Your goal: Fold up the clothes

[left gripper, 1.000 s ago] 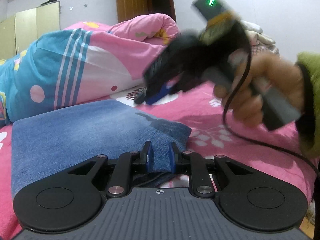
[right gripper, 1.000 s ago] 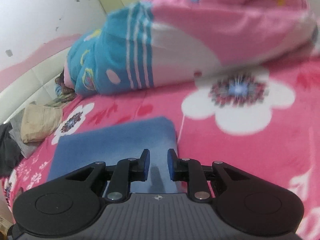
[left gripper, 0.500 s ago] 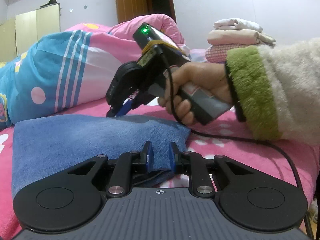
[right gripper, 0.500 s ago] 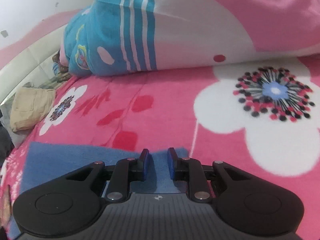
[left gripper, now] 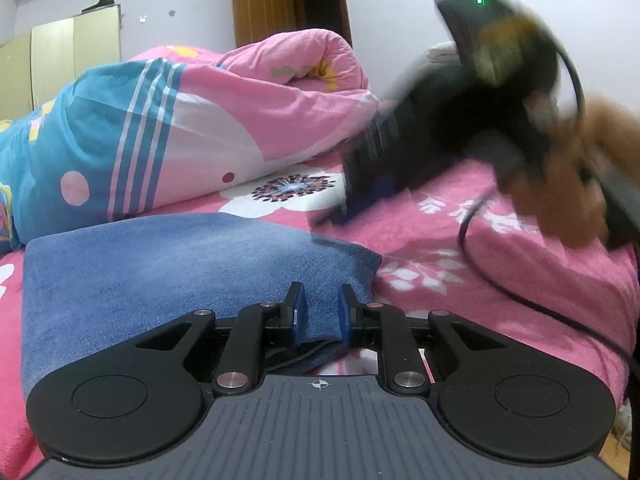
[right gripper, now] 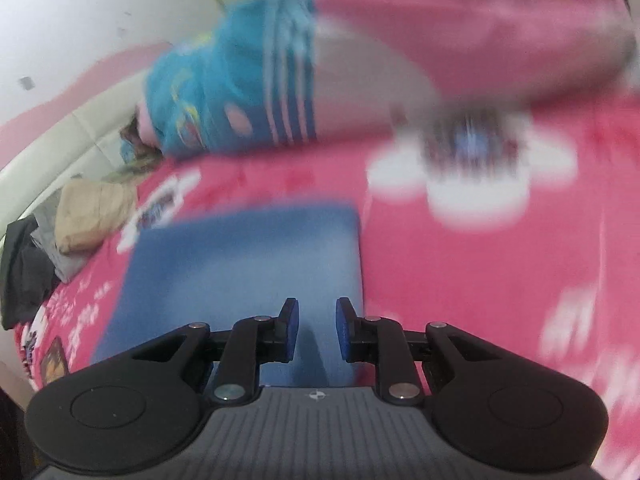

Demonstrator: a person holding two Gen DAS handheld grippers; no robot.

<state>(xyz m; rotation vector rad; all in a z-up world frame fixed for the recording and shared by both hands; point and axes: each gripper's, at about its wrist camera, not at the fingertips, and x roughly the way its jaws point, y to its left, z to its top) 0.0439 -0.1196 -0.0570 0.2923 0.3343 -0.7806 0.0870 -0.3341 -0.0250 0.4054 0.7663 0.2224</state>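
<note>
Room: bedroom with a pink flowered bedsheet (left gripper: 500, 276) and a rolled quilt (left gripper: 168, 120) behind.
Task's thing: folded blue denim garment (left gripper: 168, 268) lay flat on the bedsheet as a neat rectangle, in front of the quilt.
Left gripper (left gripper: 319, 314): fingers a little apart, around the near edge of the denim — a real grip I cannot tell.
Right gripper (right gripper: 312, 328): blurred, above the denim; fingers slightly apart, holding nothing.
Handling: judged thick, soft and rather heavy, not slippery — best taken at a corner or the folded edge.
Containers: none seen; other clothes (right gripper: 92, 212) lay in a loose pile near the headboard.
</note>
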